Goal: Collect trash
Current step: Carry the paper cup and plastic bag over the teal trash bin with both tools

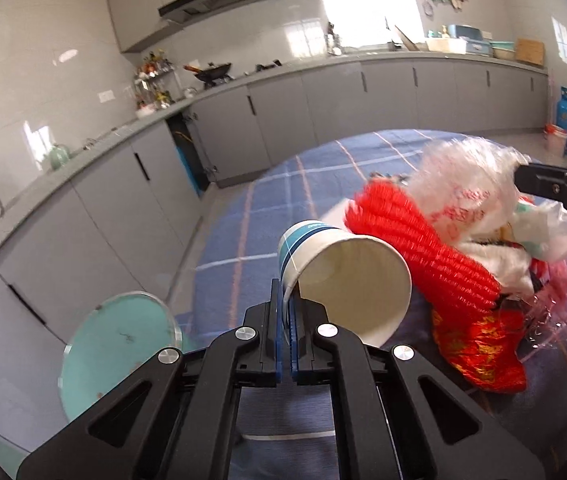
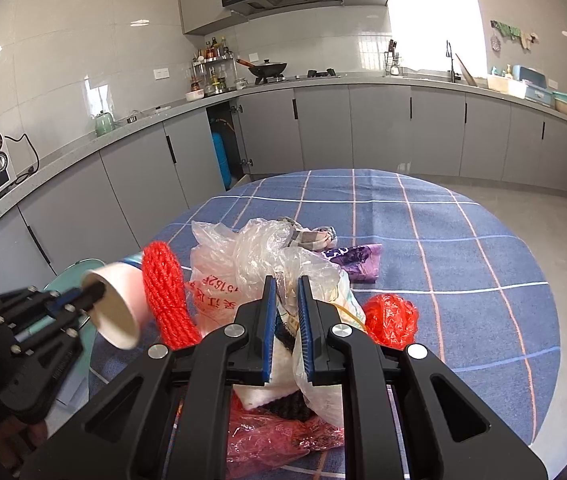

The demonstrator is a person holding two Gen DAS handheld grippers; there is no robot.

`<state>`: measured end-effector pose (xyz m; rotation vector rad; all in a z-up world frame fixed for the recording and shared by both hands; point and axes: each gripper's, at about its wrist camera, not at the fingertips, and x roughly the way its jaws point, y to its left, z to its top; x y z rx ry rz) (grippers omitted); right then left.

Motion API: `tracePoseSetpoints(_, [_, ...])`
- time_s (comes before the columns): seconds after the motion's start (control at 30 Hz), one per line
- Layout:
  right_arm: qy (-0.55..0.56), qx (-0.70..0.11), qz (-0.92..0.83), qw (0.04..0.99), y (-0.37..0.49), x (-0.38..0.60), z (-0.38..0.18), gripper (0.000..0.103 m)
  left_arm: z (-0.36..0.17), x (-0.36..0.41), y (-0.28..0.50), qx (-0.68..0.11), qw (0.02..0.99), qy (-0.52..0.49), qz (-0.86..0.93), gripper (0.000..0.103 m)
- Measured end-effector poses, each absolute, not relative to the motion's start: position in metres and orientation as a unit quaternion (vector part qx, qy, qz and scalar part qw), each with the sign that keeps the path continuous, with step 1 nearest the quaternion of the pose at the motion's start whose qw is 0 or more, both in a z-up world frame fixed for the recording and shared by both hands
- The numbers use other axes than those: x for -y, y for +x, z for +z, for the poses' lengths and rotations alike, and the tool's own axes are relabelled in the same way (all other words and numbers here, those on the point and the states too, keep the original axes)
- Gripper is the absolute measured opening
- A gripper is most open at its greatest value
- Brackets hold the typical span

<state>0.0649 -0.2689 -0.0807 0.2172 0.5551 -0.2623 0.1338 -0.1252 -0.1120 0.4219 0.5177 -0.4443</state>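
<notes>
Left hand-held gripper (image 1: 286, 300) pinches the paper cup (image 1: 347, 276) by its rim, beside red netting (image 1: 423, 256) on the table (image 1: 275, 216)

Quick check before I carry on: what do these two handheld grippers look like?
Both match: the left gripper and right gripper have black plastic linkage arms with triangular cut-outs, round silver pivot bolts, and two flat fingers faced with ribbed blue pads. No cables, markings or sleeves are visible.
</notes>
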Motion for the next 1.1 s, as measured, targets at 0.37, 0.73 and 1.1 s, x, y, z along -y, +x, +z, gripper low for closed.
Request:
tracePoseSetpoints(0.37, [0.099, -0.264, -0.142, 0.949, 0.06, 0.26, -0.073, 0.013, -0.091, 0.113, 0.128, -0.218, 0.938, 0.201, -0.182, 0.004])
tracePoseSetpoints(0.73, [0.082, -0.252, -0.138, 0.954, 0.068, 0.245, -0.059, 0.013, -0.074, 0.087, 0.13, -0.191, 0.954, 0.186, -0.138, 0.004])
tracePoseSetpoints(1.1, [0.062, -0.247, -0.1, 0.962, 0.101, 0.209, -0.048, 0.013, -0.068, 0.04, 0.158, -0.205, 0.96, 0.177, -0.064, 0.004])
